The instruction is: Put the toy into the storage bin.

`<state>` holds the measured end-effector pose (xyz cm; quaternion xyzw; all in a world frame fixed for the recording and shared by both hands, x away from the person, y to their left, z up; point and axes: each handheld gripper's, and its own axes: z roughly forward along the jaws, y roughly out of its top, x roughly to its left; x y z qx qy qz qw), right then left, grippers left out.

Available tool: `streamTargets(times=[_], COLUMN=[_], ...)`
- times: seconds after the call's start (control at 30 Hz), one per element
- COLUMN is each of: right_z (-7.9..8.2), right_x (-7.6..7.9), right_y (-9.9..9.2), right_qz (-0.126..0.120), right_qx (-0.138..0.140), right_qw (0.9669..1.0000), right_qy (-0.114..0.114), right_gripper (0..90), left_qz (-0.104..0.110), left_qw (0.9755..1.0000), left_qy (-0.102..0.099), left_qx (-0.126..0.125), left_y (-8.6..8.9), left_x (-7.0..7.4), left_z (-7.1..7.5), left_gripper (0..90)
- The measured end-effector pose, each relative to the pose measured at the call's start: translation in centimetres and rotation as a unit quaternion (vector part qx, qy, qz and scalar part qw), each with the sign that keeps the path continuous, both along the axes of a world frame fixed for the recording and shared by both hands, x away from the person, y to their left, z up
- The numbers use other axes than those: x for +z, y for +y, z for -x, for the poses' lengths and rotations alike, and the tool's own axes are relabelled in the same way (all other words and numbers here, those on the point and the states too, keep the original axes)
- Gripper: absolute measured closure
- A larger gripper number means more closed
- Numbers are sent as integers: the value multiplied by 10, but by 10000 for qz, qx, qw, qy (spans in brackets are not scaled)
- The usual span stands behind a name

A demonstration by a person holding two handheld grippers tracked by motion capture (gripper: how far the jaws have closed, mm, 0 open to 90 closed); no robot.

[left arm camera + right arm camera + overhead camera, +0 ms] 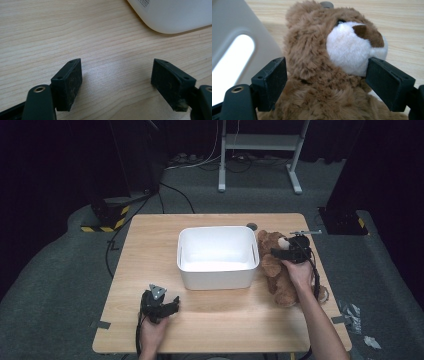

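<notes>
Your right claw (325,82) straddles the bear (319,75) at the neck, jaws apart, not yet clamped. Just left of it stands the empty bin (218,270); grabbing and dropping remain. Your left claw (116,82) idles apart on the table (50,30).

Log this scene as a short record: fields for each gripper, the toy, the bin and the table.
right gripper: open, jaws either side of the teddy bear's neck, not closed on it
left gripper: open, holds nothing, low over bare wood near the bin's corner
teddy bear: brown, white muzzle, lies on the table right of the bin
white bin: open top, nothing seen inside, mid-table
table: light wood
</notes>
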<state>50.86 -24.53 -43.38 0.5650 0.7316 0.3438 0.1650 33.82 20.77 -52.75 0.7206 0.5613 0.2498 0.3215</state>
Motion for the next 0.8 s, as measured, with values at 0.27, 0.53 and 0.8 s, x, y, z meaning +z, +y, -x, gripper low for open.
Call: streamTargets(times=[0.27, 0.53, 0.8], right_z=[-4, -8, -9], right_x=[-18, -29, -32], right_y=[6, 15, 16], right_qz=[340, 497, 545], right_qx=[-186, -57, -8], right_qw=[9986, 9974, 9963], right_qy=[372, 518, 671], right_gripper=[158, 185, 280], left_qz=[-1, 7, 5], left_qw=[10000, 10000, 10000], left_qy=[5, -5, -5], left_qx=[5, 4, 0], left_y=[0, 0, 0], left_x=[0, 0, 0], left_z=[0, 0, 0], left_gripper=[249, 249, 249])
